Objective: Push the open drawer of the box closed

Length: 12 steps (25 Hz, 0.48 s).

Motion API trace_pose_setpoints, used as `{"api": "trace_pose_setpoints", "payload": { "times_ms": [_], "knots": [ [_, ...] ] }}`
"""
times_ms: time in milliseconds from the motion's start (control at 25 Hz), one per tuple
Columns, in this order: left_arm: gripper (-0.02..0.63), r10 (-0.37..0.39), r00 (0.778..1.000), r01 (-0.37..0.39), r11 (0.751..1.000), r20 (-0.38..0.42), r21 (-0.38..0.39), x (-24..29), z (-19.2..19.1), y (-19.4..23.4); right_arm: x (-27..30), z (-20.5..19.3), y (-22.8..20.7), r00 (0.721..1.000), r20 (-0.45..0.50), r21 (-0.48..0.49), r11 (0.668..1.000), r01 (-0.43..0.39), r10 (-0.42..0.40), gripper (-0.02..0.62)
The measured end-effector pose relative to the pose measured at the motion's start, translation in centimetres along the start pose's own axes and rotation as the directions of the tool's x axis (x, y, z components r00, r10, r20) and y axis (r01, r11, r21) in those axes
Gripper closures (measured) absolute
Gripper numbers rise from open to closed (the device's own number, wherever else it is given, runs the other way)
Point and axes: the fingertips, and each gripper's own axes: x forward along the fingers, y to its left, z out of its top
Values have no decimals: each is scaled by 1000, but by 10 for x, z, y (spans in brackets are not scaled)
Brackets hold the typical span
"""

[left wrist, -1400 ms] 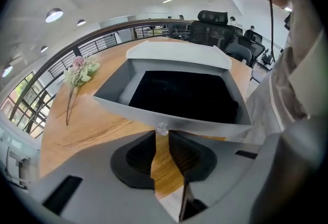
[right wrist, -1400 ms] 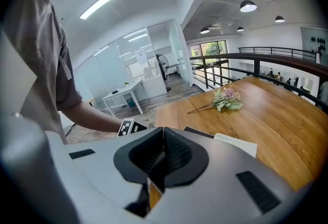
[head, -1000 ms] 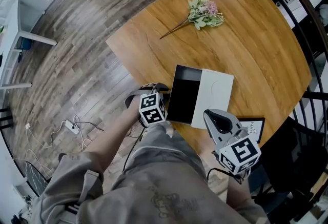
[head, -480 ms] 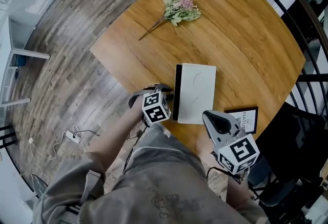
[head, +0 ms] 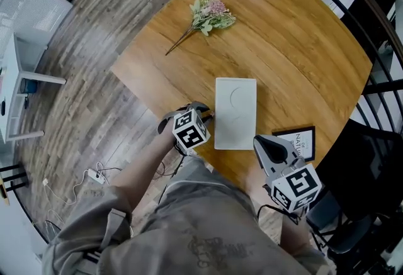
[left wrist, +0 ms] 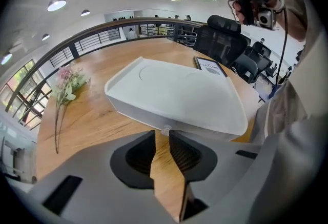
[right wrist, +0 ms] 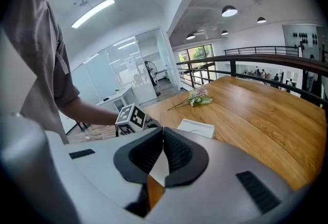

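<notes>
one step makes up this task, and it reads as complete or all but complete: in the head view the box [head: 235, 113] shows an unbroken white outline, with no dark drawer cavity on any side. remaining work, as judged: confirm the drawer is fully seated, then back the left hand-held gripper [head: 210, 117] off.

location: the box lies flat on the bench [head: 302, 60], close to the near edge, its long side running away from the person. a framed card [head: 300, 141] sits just beside it toward the near right edge. a flower sprig [head: 211, 14] lies well apart, toward the far left edge.

appearance: a plain matt white shell, low and rectangular; the top has a raised rim and a shallow curved recess. the side facing the left hand-held gripper looks flush, with a small clear knob [left wrist: 165, 129] at its middle.

left hand-held gripper: jaws a narrow slot apart, tips up against that flush side, with the knob at the mouth of the slot (no clamping on it is evident).

right hand-held gripper [head: 267, 145]: jaws together, nothing between them, held by the near edge, apart from the box.
</notes>
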Motion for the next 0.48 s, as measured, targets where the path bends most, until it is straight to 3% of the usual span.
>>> {"api": "trace_pose_setpoints", "payload": {
  "times_ms": [280, 480],
  "knots": [
    [525, 121, 987, -120, 993, 102, -23, -74, 23, 14, -14, 46, 14, 995, 101, -65, 998, 12, -5, 563],
    [531, 223, 942, -204, 974, 252, -98, -133, 66, 30, -31, 89, 9, 980, 198, -141, 989, 43, -14, 563]
  ]
}}
